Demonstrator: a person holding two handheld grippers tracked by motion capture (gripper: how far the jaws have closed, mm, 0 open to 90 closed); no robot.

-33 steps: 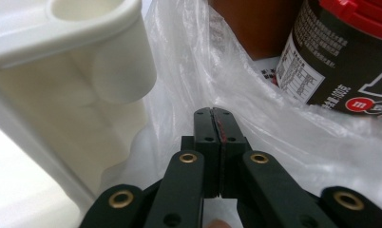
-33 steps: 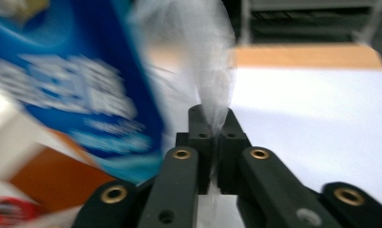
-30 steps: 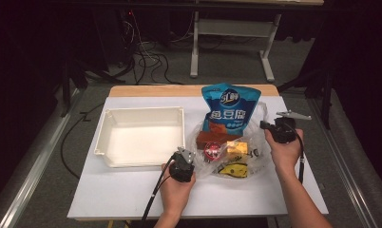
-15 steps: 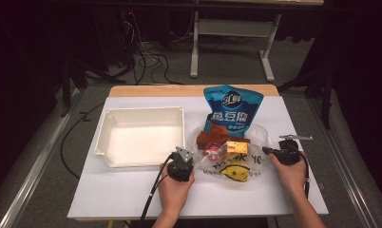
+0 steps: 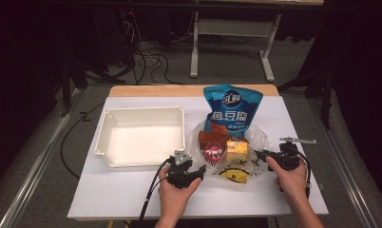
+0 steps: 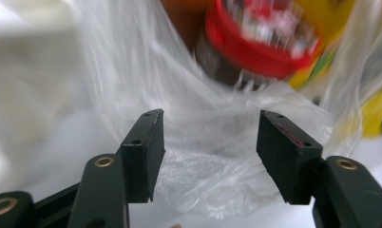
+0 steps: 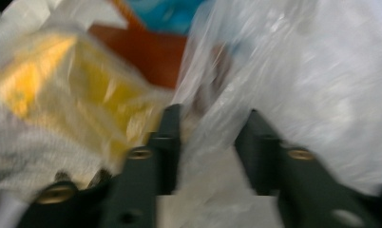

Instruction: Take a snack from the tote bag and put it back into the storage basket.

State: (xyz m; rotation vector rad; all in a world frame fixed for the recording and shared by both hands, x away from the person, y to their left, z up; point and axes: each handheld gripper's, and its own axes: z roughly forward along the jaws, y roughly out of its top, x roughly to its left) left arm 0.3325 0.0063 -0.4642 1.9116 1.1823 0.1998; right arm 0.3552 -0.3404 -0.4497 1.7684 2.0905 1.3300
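1. Plastic bag (image 5: 227, 159) is laid on the white table (image 5: 122, 194), near its front edge, between the two grippers and just right of the white tray (image 5: 140, 137). It is clear, thin and crumpled.
2. Handling is judged as follows: the film is soft, limp and probably slippery, light in itself but weighted by its contents, so it is expected to sag and shift when lifted.
3. A hold is best taken on a loose fold of film at either side edge, where the material is bunched and free of contents. A grip through the film onto a packet is to be avoided.
4. Left gripper (image 6: 210, 156): its jaws have just been opening and are seen apart. A bunched fold of the bag lies between them, but the pads are not pressed on it.
5. Right gripper (image 7: 208, 152): its jaws have just been opening and stand slightly apart at the bag's right edge. Film is seen between them; the picture is blurred, but no pinch is made out.
6. Count: one bag; one tray, empty; two grippers, one per hand.
7. Contents, as far as can be made out: one red-lidded jar (image 5: 214, 152), one yellow packet (image 5: 236, 151), one orange-brown packet (image 5: 213, 137), and one yellow printed item (image 5: 234, 175). One blue snack bag (image 5: 232, 109) lies behind, partly under the film.
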